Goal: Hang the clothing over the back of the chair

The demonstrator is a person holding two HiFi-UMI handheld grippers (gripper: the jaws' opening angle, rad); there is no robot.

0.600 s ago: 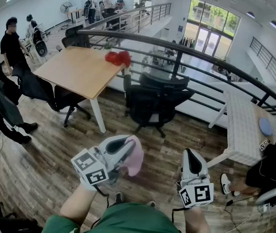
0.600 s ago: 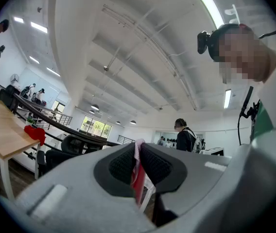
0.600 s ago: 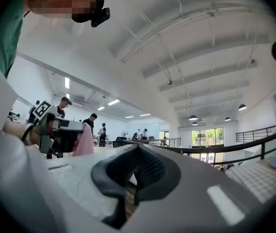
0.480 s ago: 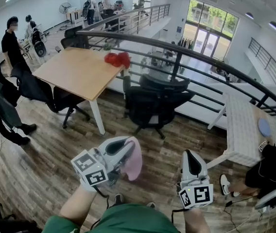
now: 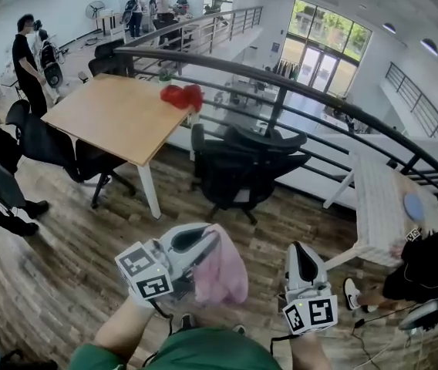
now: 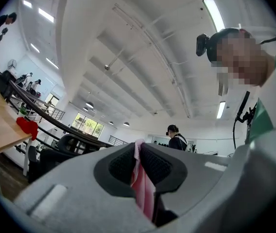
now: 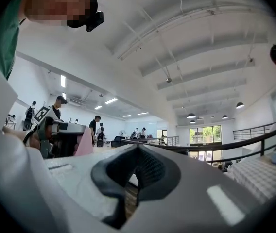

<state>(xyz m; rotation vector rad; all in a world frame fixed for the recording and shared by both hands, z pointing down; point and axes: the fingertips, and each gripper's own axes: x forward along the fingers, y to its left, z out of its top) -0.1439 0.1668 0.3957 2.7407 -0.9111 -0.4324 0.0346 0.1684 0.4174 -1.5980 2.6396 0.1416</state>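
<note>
Clothing (image 5: 223, 274), pink, dangles pinched between the jaws of the left gripper (image 5: 213, 241). Right gripper (image 5: 299, 254) shows jaws pressed together, empty. Black chair (image 5: 242, 168) stands beyond both.

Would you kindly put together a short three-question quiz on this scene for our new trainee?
1. True or false: the left gripper is shut on the pink garment.
2. Between the right gripper's jaws is: A) a cup, B) nothing, C) a cable.
3. Does the garment hang on the black chair yet?
Key: 1 true; 2 B; 3 no, it hangs from the left gripper, short of the chair.
</note>
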